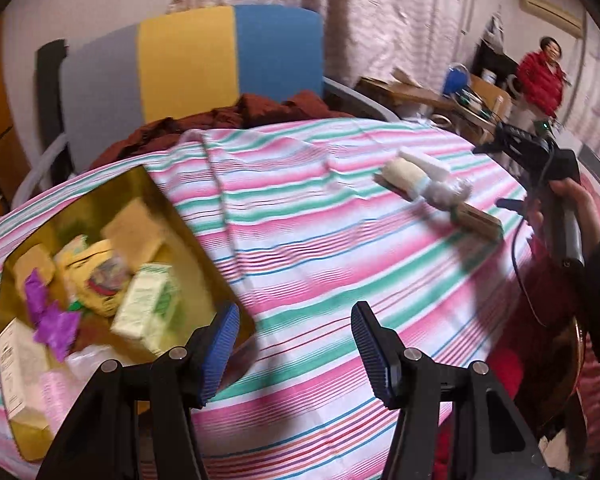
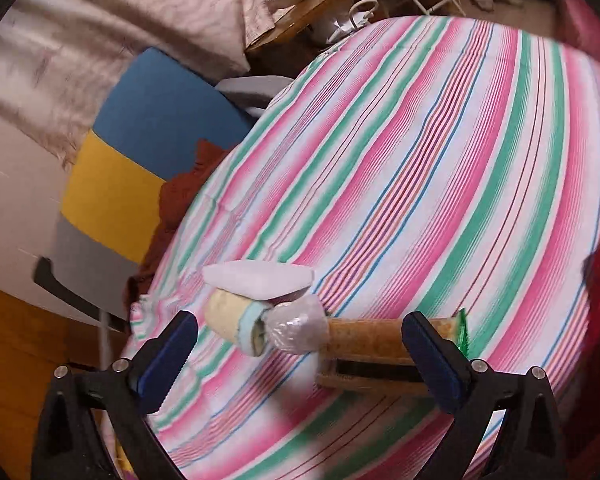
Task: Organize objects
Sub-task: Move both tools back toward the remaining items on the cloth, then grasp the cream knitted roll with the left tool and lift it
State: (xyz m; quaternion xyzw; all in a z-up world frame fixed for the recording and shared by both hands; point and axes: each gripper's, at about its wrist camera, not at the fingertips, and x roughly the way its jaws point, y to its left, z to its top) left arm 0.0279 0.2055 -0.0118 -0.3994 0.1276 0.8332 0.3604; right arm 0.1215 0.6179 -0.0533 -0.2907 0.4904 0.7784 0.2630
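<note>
Blue-padded fingers [image 2: 436, 364] of the right claw [image 2: 300, 364] stand wide apart and hold nothing, low over a striped tabletop [image 2: 440, 160]. Just ahead of them lies a small cluster: a tan packet [image 2: 364, 328] with a green end, whose right part sits just beyond the right finger; a clear-wrapped piece [image 2: 298, 330] touching the packet's left end; a cream roll [image 2: 232, 316] left of that, nearer the left finger; and a white block [image 2: 260, 278] behind the roll, touching it. All four rest on the cloth, between the fingers' lines but beyond their tips; motion blur softens their edges.

From the left wrist view, the left claw [image 1: 296, 354] is likewise spread wide and empty above the tabletop [image 1: 300, 240]. A gold box [image 1: 204, 248] lies at its left, the left finger [image 1: 220, 352] over the box's near corner. Inside are a pale green carton [image 1: 148, 312], a yellow bag [image 1: 96, 276], purple wrappers [image 1: 52, 316], a tan pad [image 1: 134, 224] and a white carton [image 1: 18, 364]. The same cluster [image 1: 432, 192] sits well apart, far right across the cloth, near the hand [image 1: 572, 208] gripping the right tool. A person in red [image 1: 540, 80] stands in the background beside a colour-blocked chair [image 1: 188, 64].
</note>
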